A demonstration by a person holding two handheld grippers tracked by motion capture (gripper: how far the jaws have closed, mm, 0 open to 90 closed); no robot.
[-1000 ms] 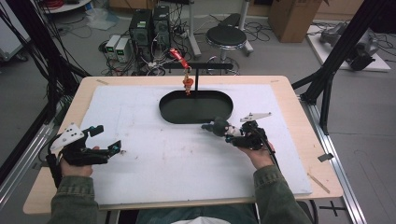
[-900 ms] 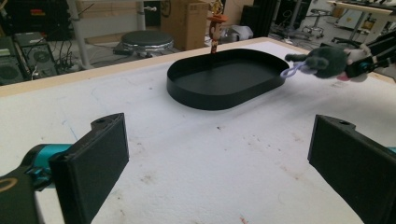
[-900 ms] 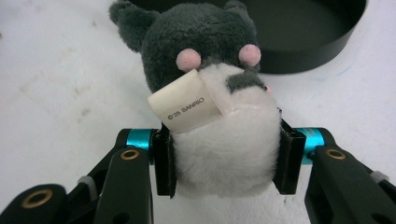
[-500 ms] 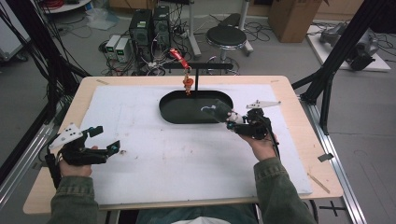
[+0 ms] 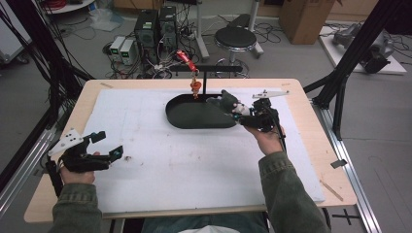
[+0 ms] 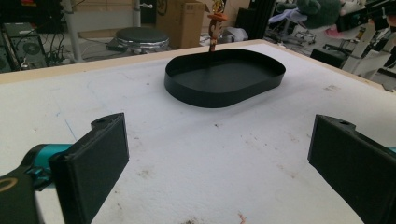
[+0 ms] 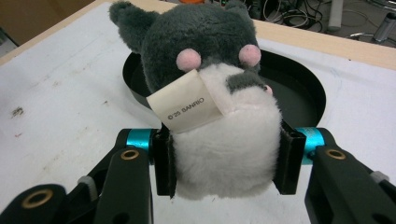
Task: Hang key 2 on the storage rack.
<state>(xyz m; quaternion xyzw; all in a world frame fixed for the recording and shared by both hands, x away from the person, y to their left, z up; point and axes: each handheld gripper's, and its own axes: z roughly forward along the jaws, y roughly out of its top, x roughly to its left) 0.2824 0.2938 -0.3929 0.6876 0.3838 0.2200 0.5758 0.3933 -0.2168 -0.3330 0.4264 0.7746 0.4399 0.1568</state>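
"© '25 SANRIO" on cream tag (image 7: pixel 186 103) of plush toy (image 7: pixel 215 93)

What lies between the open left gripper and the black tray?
Nothing but bare white mat, as the left gripper view shows, between the left gripper and black tray.

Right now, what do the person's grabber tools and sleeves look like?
Both are black two-jaw grippers with flat black pads and teal pins. The left gripper carries a grey three-cornered plate, and so does the right gripper. The person wears olive-green sleeves.
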